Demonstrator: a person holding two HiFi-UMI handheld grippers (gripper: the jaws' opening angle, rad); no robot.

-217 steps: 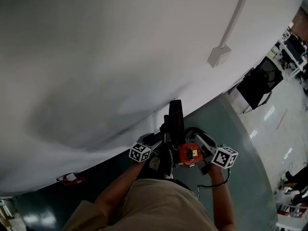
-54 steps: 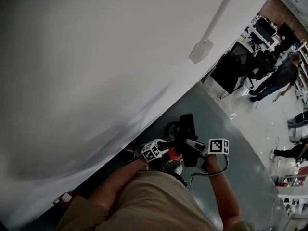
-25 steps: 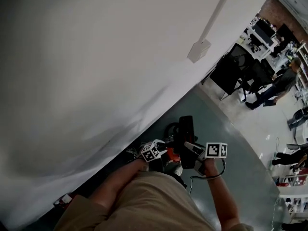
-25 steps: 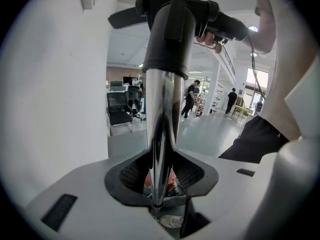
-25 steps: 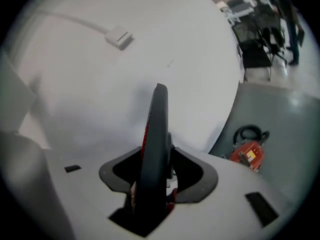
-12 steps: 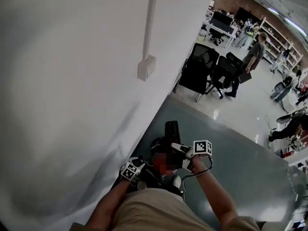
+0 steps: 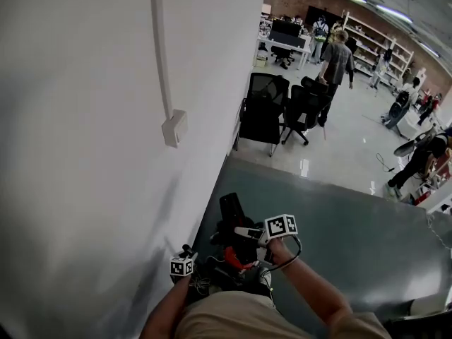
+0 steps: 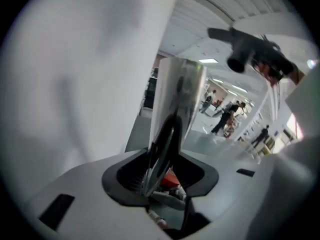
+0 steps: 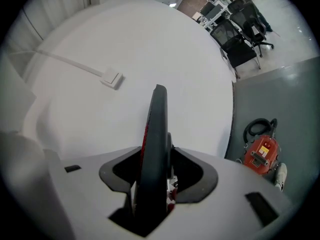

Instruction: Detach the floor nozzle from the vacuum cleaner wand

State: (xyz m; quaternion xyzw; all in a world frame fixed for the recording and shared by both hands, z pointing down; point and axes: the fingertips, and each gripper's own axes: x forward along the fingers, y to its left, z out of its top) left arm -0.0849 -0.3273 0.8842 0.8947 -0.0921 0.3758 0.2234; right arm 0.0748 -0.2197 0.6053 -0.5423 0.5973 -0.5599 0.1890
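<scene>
Left hand-held gripper (image 8: 159,176) clamped on thin black strip (image 8: 167,136) before shiny wand (image 8: 181,86); right hand-held gripper (image 9: 154,186) clamped on black floor nozzle (image 9: 157,126).

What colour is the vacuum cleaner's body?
The vacuum cleaner body is orange-red; best in the right gripper view.

Beige top (image 7: 233,315) on the person. White left gripper (image 7: 186,256), white right gripper (image 7: 247,232), each topped with a black-and-white marker cube, and a dark cable (image 7: 299,245) loops beside the right one.
</scene>
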